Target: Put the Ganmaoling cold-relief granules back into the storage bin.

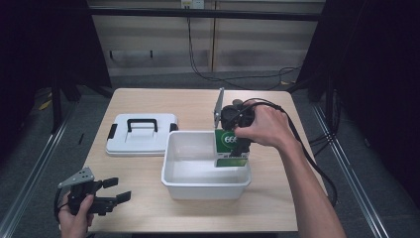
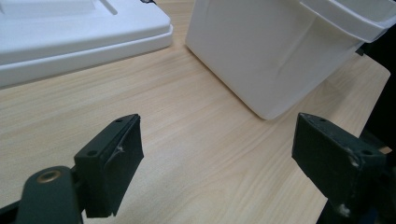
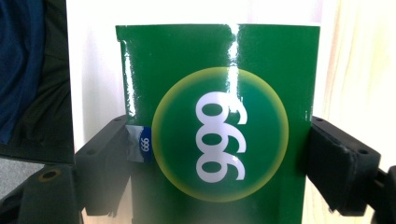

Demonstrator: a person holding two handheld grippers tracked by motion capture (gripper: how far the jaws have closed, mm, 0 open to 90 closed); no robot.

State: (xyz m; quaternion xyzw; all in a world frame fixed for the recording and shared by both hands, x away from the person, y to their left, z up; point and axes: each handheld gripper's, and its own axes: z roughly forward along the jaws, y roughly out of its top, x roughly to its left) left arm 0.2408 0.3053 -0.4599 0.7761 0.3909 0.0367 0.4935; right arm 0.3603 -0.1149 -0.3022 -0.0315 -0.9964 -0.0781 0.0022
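- Gripping the green box (image 3: 217, 121) by its two side faces, the right gripper (image 1: 236, 130) holds it upright over the right rear corner of the white bin (image 1: 171, 178); the jaws are clamped against the box.
- Slipping is the main risk: the box surface looks glossy and the pads (image 3: 109, 168) contact it only at the narrow sides, so a loosened squeeze could let it tilt or fall flat.
- Catching on the rim is likely if the box descends too near the bin wall; it appears close to the right wall.
- Shifting of the bin is possible, since nothing holds it down.
- Resting near the front left table (image 1: 148, 208) edge, the left gripper (image 1: 111, 191) stands with jaws spread and empty, well apart from the bin and from the white lid (image 1: 141, 134).
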